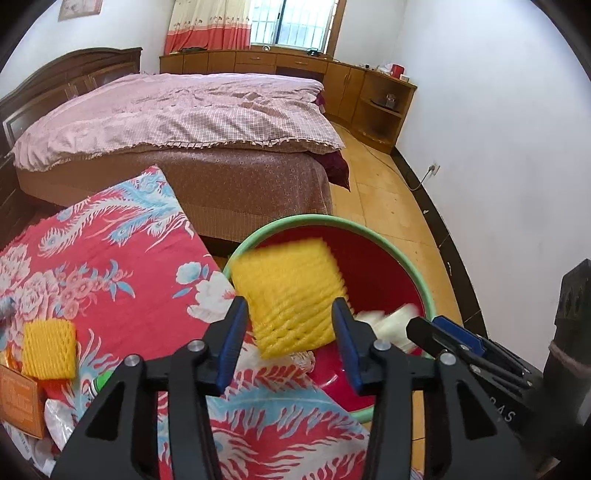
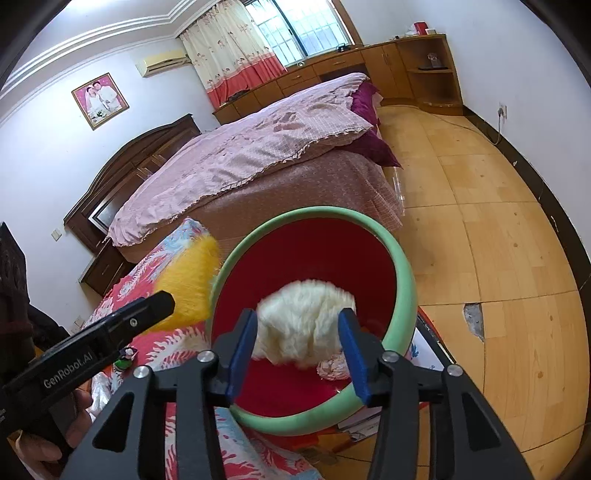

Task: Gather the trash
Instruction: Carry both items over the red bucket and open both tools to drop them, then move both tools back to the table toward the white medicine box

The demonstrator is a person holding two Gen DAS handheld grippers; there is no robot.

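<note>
Both wrist views look down, close, onto the shared basin [image 1: 428, 295].

White walls [image 1: 480, 110], tan wood-tile floor [image 2: 498, 221]. Bed [image 1: 177, 122] with pink quilt lay ahead of the tools; wooden cabinets [image 1: 295, 64] ran beyond it under a barred, daylit window [image 1: 295, 22] with red-hemmed curtain [image 1: 207, 26].

Yellow foam net sleeve [image 1: 291, 295]: ribbed mesh, blurred, tilted, hung over near rim of bin. Bin [image 1: 424, 273]: round, red inside, pale green rim, stood at edge of floral cloth. White foam net sleeve [image 2: 306, 325]: fuzzy, blurred, sat above bin's red interior. Crumpled pale wrapper [image 2: 332, 367] lay on bin bottom. Second yellow net sleeve [image 1: 48, 349] lay flat on cloth, well apart from bin.
</note>
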